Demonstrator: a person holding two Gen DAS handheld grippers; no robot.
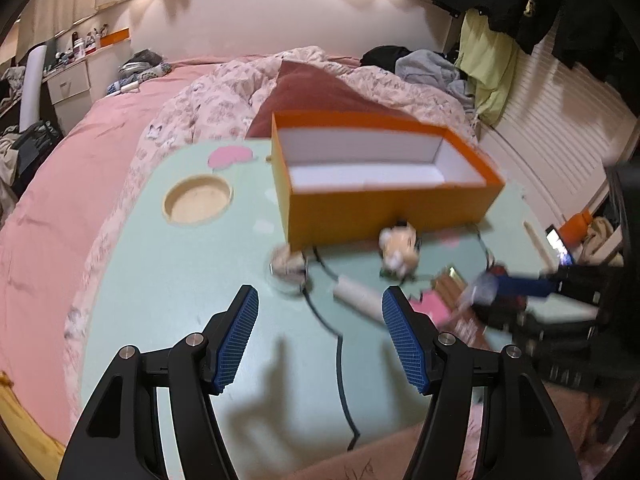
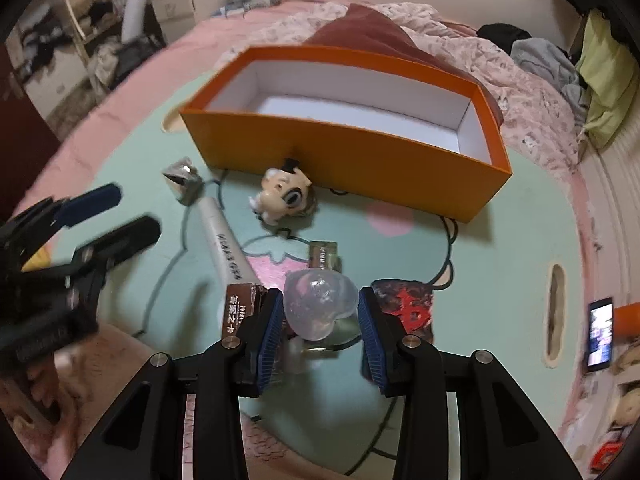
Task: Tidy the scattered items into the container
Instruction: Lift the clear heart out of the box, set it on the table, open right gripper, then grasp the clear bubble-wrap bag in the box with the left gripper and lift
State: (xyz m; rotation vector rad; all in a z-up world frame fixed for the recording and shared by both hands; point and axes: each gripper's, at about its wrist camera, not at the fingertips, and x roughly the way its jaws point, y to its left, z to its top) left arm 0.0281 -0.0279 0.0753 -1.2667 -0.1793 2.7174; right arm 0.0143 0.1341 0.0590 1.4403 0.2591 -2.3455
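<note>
Matt orange cardboard box [image 2: 360,156], translucent glossy plastic blob [image 2: 320,304], shiny metallic faceted piece [image 2: 183,179], ribbed blue rubbery fingers [image 1: 240,336]

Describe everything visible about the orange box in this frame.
The orange box is a long, open-topped rectangular box, apparently cardboard, orange outside and white inside. It stands upright on the green table and looks empty. A small toy figure lies against its near wall. Neither gripper touches it.
</note>
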